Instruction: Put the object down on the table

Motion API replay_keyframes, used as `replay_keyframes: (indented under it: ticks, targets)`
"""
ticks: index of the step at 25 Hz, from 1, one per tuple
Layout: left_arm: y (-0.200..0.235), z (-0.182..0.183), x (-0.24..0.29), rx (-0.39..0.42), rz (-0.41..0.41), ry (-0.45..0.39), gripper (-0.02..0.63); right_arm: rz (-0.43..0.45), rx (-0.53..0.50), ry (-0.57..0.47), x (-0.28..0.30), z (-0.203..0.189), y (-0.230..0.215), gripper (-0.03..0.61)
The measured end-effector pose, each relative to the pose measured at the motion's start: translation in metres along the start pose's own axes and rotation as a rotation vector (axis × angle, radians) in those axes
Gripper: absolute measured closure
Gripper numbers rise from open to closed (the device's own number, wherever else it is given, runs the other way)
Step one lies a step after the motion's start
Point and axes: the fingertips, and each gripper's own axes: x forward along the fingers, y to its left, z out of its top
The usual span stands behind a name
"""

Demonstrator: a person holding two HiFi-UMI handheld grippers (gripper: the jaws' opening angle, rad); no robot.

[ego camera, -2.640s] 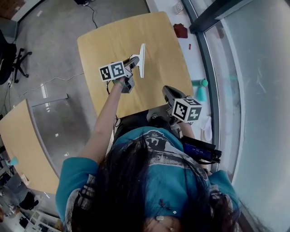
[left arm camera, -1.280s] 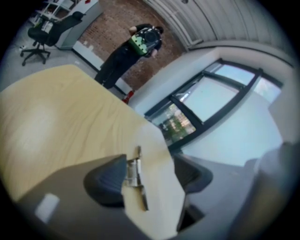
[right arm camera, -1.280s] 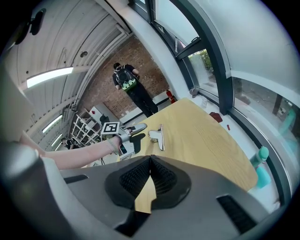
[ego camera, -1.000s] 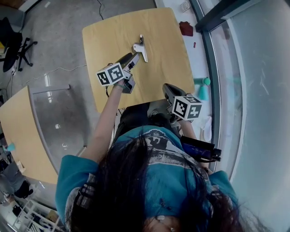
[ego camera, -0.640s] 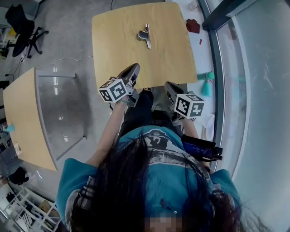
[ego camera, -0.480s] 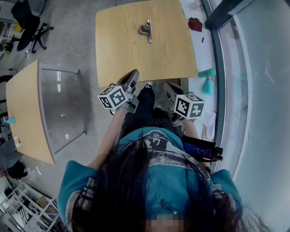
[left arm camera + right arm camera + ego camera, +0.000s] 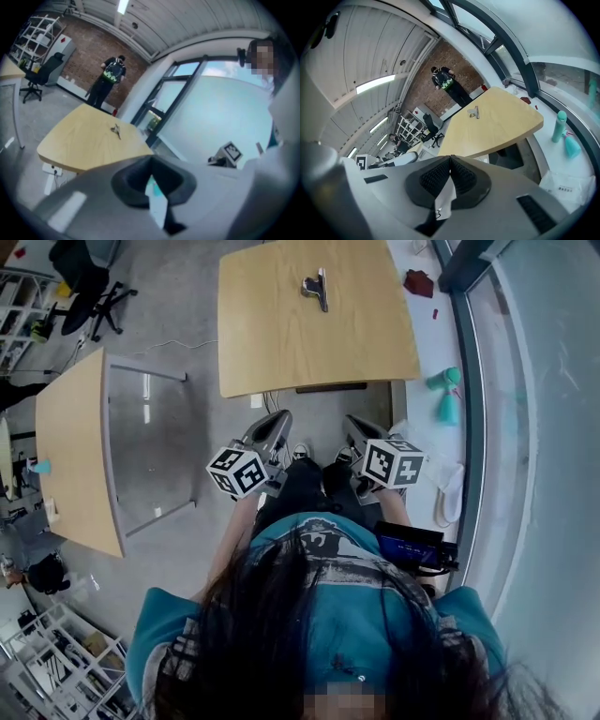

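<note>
Metal object — on table | left hand-held gripper, right hand-held gripper — both pressed together

Pale wood table, silvery object, teal bottle, teal shirt

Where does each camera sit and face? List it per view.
Head view: on the person's head, steeply down at table, metal object, hair, shirt, left gripper, right gripper.
Left gripper view: on that gripper, past shut fingers toward table; right gripper's cube shows.
Right gripper view: on that gripper, past shut fingers toward table; left gripper's cube shows.
Shared: the metal object on the table.
</note>
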Motion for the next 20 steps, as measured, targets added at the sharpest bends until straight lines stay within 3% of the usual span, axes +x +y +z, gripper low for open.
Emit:
replay_keyframes:
  ticks: [5, 9, 14, 20]
  targets:
    - [-0.007, -0.008, -0.006, -0.009, -0.023, -0.007, 0.614, 0.025, -0.029, -0.011, 0.001, -0.011, 0.016, 0.571]
    - [-0.021, -0.009, -0.019, 0.029, -0.056, -0.009, 0.614, 0.026, -0.052, -0.017, 0.001, -0.02, 0.028, 0.571]
    - [-0.021, -0.019, -0.092, 0.076, -0.06, -0.023, 0.614, 0.023, -0.099, -0.022, 0.002, -0.066, 0.083, 0.571]
    - [-0.014, -0.05, -0.19, 0.036, -0.039, -0.011, 0.614, 0.009, -0.115, -0.022, -0.009, -0.139, 0.142, 0.571]
